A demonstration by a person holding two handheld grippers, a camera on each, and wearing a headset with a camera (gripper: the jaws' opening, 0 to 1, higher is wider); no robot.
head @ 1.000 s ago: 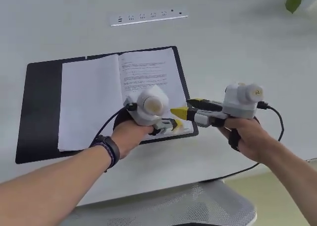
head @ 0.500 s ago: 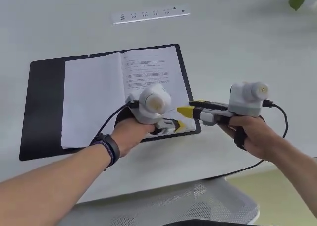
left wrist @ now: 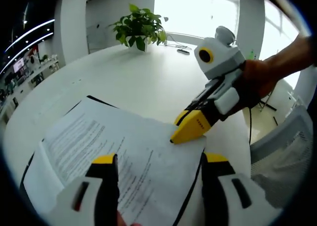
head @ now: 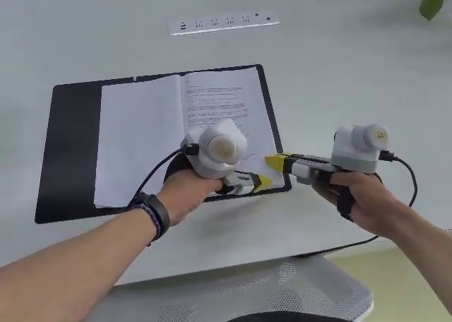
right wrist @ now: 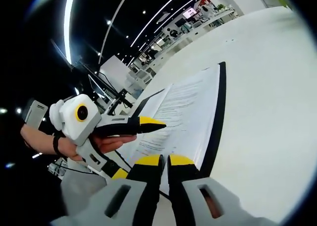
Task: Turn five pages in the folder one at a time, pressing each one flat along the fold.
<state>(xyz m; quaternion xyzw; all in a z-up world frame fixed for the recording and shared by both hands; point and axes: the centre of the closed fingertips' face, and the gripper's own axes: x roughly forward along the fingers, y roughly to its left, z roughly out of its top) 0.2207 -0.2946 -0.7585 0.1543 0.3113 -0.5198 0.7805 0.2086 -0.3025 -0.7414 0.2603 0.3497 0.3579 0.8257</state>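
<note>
Head view: folder [head: 70, 152] lies open on the white table [head: 339, 68]. Left gripper [head: 253, 183], jaws wide apart & empty, sits over the right page [head: 226, 103] at its near corner. Right gripper [head: 277, 164], jaws closed on nothing, touches that corner. Paper looks thin, light & bendy, so pinch just 1 sheet there

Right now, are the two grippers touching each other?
Apart. In the left gripper view, a strip of the printed page shows between the shut right gripper and the left gripper's open fingers.
</note>
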